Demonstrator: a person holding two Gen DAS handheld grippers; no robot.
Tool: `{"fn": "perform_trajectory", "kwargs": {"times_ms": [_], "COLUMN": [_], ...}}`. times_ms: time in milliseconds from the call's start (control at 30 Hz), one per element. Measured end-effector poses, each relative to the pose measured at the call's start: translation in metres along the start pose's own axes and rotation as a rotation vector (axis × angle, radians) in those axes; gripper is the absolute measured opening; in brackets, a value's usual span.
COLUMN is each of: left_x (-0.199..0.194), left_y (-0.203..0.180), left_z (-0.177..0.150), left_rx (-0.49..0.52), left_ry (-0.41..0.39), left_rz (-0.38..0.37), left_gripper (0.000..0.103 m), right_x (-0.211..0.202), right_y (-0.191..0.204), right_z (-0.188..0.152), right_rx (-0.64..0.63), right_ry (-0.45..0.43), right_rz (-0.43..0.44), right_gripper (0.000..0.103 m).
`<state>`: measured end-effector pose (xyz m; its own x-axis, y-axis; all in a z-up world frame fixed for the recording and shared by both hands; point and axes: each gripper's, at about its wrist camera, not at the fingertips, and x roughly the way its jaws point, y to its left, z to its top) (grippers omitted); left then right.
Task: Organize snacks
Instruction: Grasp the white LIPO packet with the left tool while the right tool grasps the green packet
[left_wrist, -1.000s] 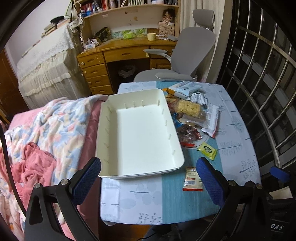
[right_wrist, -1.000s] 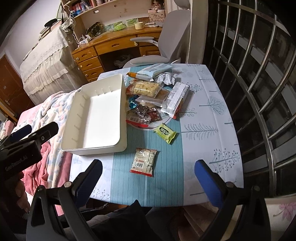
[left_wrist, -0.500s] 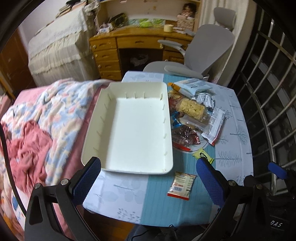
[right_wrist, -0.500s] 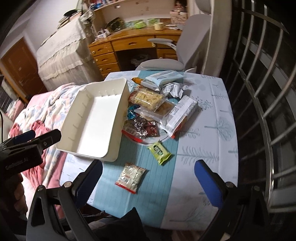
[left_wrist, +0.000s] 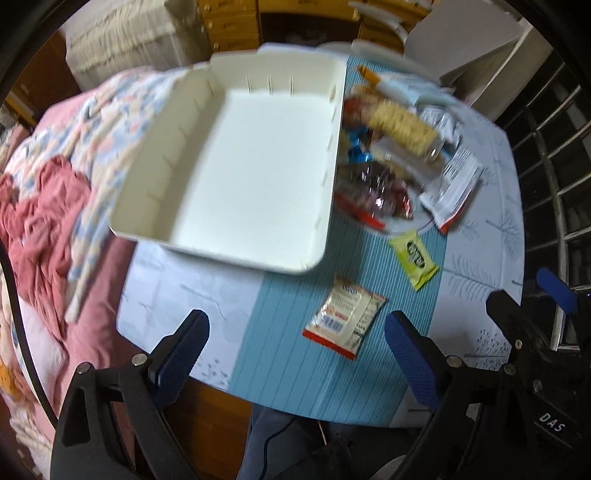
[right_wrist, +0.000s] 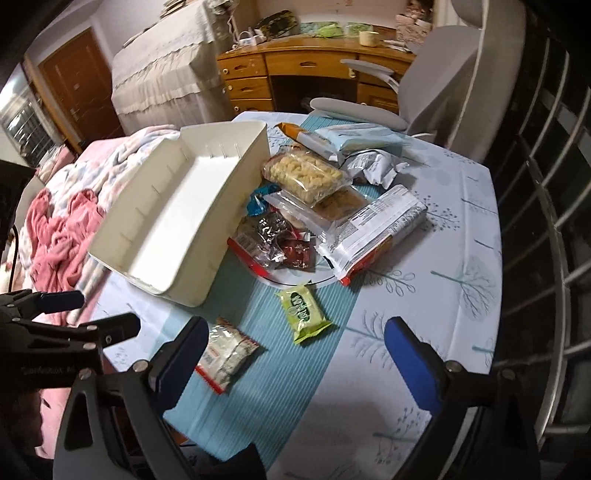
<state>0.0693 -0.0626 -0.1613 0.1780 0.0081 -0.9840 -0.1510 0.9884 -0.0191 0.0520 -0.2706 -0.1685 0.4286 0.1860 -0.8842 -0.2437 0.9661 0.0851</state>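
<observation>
An empty white bin (left_wrist: 236, 162) stands on the left of the table and also shows in the right wrist view (right_wrist: 173, 221). A heap of snack packets (right_wrist: 314, 206) lies to its right. A green packet (right_wrist: 304, 312) and a small red-and-white packet (right_wrist: 225, 356) lie apart near the front edge; both show in the left wrist view, green (left_wrist: 415, 256), red-and-white (left_wrist: 345, 317). My left gripper (left_wrist: 295, 354) is open and empty above the front edge, just short of the red-and-white packet. My right gripper (right_wrist: 295, 358) is open and empty over the front of the table.
The table (right_wrist: 443, 258) has a tree-print cloth with a blue runner. A bed with pink and patterned blankets (left_wrist: 48, 184) lies to the left. A grey chair (right_wrist: 436, 85) and a wooden desk (right_wrist: 295, 70) stand behind. Metal window bars (right_wrist: 546, 184) run along the right.
Both grippers have moved down and forward towards the table, so the bin and packets look larger. Nothing on the table has moved. Both grippers remain open.
</observation>
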Motion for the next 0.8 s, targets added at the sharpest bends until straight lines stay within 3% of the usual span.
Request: {"fn": "perform_trajectory", "kwargs": {"times_ms": [133,433,600,800], "left_x": [0.034,0.117,0.142,0.157], "left_y": [-0.002,-0.009,-0.022,-0.035], "left_z": [-0.002,-0.002,-0.004,-0.011], "left_rx": [-0.037,-0.106,-0.061,-0.028], "left_ry": [0.066,0.238,0.291,0.337], "left_rz": [-0.013,-0.053,-0.078,-0.064], "left_gripper": [0.096,0.093,0.093,0.093], "right_x": [0.029,0.095,0.116,0.128], "right_y": [-0.004,-0.014,-0.013,-0.015], "right_z": [-0.007,-0.019,-0.021,-0.022], "right_rx": [-0.054,-0.125,-0.173,-0.21], "right_ry": [-0.003,0.002,0.03,0.067], "right_rz": [-0.014,0.011,0.02,0.049], "right_gripper": [0.095,0.081,0.065,0.058]}}
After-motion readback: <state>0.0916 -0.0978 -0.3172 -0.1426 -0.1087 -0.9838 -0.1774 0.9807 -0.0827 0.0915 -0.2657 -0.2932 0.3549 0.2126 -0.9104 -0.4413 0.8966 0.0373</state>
